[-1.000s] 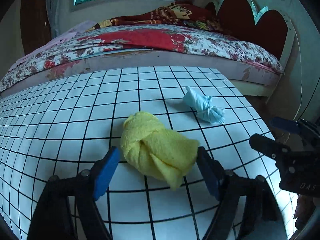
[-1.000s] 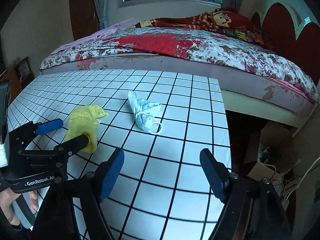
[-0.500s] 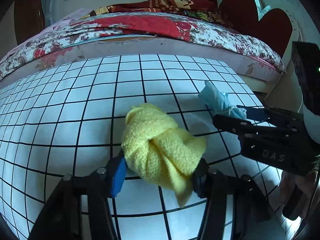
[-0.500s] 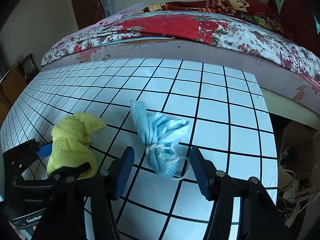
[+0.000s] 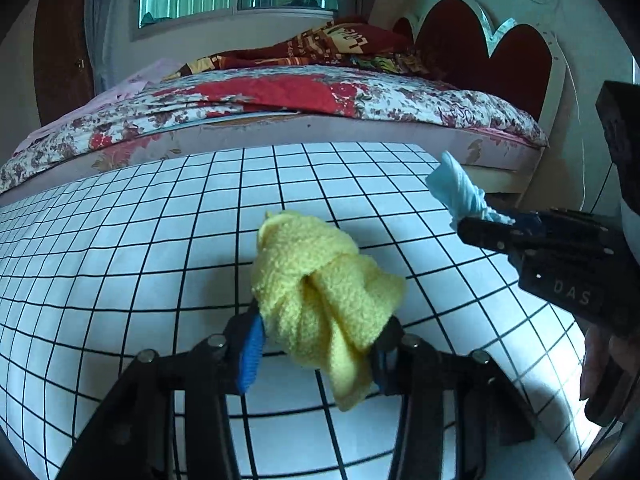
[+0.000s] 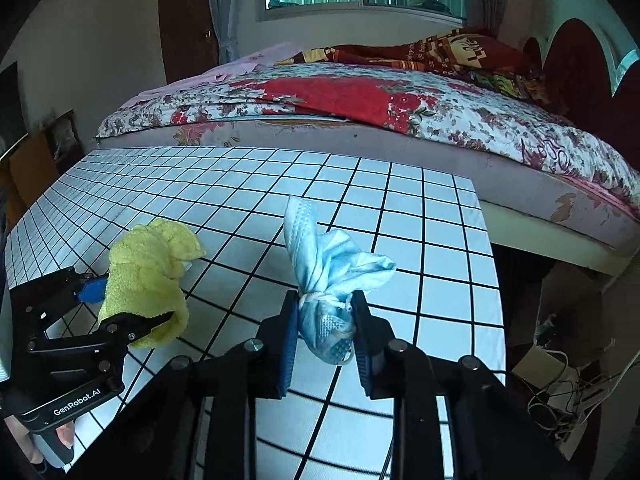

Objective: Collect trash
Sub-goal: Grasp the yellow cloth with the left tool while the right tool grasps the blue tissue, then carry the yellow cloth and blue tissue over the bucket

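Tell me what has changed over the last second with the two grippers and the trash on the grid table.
Both grippers closed in on their targets. The left gripper, open around the yellow cloth a second ago, has just been closing and now clamps it. The right gripper, whose open jaws held nothing, moved forward to the blue face mask and shut on it. The grid table and bed are unchanged.

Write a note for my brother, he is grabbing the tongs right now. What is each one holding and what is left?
Left tongs: have just been closing, now pinching the knotted yellow cloth.
Right tongs: have just been closing, now clamped on the tied blue face mask.
Both pieces are gripped above the checked table, by the bed.
Done: both pieces grabbed.
Left: drop them in a bin; none is in view.
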`<act>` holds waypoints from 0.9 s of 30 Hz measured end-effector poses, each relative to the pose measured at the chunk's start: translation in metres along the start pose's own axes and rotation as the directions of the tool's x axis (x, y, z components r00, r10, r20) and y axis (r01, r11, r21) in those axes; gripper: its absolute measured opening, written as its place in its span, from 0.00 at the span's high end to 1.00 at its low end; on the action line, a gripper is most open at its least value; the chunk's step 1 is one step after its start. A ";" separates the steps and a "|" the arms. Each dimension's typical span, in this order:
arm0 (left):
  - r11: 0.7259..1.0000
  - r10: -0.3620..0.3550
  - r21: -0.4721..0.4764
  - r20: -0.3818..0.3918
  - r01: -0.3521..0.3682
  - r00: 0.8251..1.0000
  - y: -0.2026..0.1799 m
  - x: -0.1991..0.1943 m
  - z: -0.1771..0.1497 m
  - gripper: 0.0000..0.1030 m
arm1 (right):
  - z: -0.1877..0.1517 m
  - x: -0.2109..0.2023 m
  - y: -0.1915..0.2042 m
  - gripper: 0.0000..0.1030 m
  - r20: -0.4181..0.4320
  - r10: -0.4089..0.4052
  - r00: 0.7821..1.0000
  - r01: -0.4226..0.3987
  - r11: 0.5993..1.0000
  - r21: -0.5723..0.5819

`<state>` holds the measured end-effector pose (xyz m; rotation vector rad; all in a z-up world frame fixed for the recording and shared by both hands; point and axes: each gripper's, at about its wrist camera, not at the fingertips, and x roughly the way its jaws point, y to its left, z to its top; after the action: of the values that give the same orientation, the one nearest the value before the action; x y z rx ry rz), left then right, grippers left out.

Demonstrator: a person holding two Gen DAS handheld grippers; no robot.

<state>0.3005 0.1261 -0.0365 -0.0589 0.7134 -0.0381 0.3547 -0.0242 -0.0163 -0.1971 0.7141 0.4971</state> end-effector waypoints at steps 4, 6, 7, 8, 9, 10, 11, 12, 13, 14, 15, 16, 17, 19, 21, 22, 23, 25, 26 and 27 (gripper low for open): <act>0.999 0.020 0.028 0.035 -0.021 0.999 -0.009 -0.023 -0.010 0.57 | -0.012 -0.032 0.012 0.74 0.040 -0.031 0.999 0.032 0.999 -0.020; 0.999 0.031 0.043 0.051 -0.033 0.998 -0.013 -0.034 -0.016 0.57 | -0.020 -0.049 0.019 0.74 0.067 -0.043 0.997 0.045 0.999 -0.030; 0.999 0.030 0.044 0.055 -0.032 0.998 -0.014 -0.039 -0.018 0.57 | -0.023 -0.056 0.021 0.74 0.078 -0.049 0.996 0.052 0.998 -0.034; 0.999 0.029 0.044 0.056 -0.031 0.998 -0.015 -0.043 -0.021 0.57 | -0.027 -0.063 0.024 0.74 0.085 -0.055 0.995 0.058 0.998 -0.039; 0.999 0.028 0.042 0.056 -0.031 0.998 -0.016 -0.047 -0.023 0.57 | -0.030 -0.070 0.026 0.74 0.090 -0.061 0.994 0.065 0.997 -0.042; 0.999 0.027 0.038 0.058 -0.030 0.998 -0.016 -0.051 -0.025 0.57 | -0.033 -0.076 0.028 0.74 0.097 -0.068 0.993 0.072 0.996 -0.043; 0.999 0.027 0.036 0.061 -0.030 0.998 -0.017 -0.054 -0.027 0.57 | -0.036 -0.082 0.029 0.74 0.102 -0.073 0.992 0.078 0.996 -0.042; 0.999 0.026 0.036 0.063 -0.029 0.998 -0.018 -0.058 -0.030 0.57 | -0.039 -0.088 0.030 0.74 0.106 -0.075 0.992 0.079 0.996 -0.037; 0.999 0.026 0.036 0.066 -0.028 0.997 -0.019 -0.062 -0.032 0.57 | -0.042 -0.093 0.030 0.74 0.110 -0.076 0.991 0.080 0.996 -0.032; 0.999 0.025 0.036 0.068 -0.027 0.997 -0.021 -0.066 -0.034 0.57 | -0.045 -0.099 0.031 0.74 0.114 -0.080 0.990 0.084 0.996 -0.030; 0.999 0.021 0.037 0.072 -0.024 0.997 -0.022 -0.070 -0.035 0.57 | -0.048 -0.104 0.031 0.74 0.118 -0.085 0.989 0.089 0.996 -0.028; 0.999 0.019 0.039 0.077 -0.022 0.997 -0.025 -0.074 -0.037 0.57 | -0.050 -0.109 0.031 0.74 0.121 -0.088 0.989 0.091 0.996 -0.023; 0.999 0.017 0.039 0.084 -0.020 0.996 -0.026 -0.079 -0.038 0.57 | -0.053 -0.113 0.031 0.74 0.122 -0.090 0.988 0.093 0.996 -0.016; 0.999 0.009 0.037 0.097 -0.013 0.995 -0.030 -0.089 -0.040 0.57 | -0.058 -0.124 0.032 0.74 0.130 -0.096 0.987 0.098 0.995 -0.006; 0.999 0.005 0.039 0.114 -0.009 0.993 -0.033 -0.100 -0.042 0.57 | -0.063 -0.134 0.031 0.74 0.138 -0.101 0.985 0.101 0.995 0.003; 0.999 0.001 0.040 0.122 -0.006 0.993 -0.035 -0.106 -0.044 0.57 | -0.066 -0.140 0.030 0.74 0.144 -0.103 0.984 0.103 0.995 0.008; 0.999 0.000 0.044 0.130 -0.005 0.992 -0.037 -0.113 -0.045 0.57 | -0.068 -0.146 0.030 0.74 0.149 -0.106 0.983 0.105 0.994 0.013; 0.999 -0.006 0.048 0.144 -0.001 0.990 -0.043 -0.125 -0.049 0.57 | -0.074 -0.158 0.029 0.74 0.161 -0.110 0.981 0.108 0.994 0.024; 0.999 -0.008 0.053 0.147 0.000 0.989 -0.046 -0.130 -0.051 0.57 | -0.077 -0.164 0.029 0.74 0.168 -0.113 0.979 0.109 0.994 0.031; 0.998 -0.008 0.062 0.152 -0.001 0.988 -0.049 -0.135 -0.053 0.57 | -0.080 -0.169 0.029 0.74 0.173 -0.117 0.978 0.112 0.993 0.037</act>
<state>0.1627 0.0822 0.0148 -0.0037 0.5593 -0.0583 0.1846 -0.0881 0.0376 -0.1657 0.5343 0.3894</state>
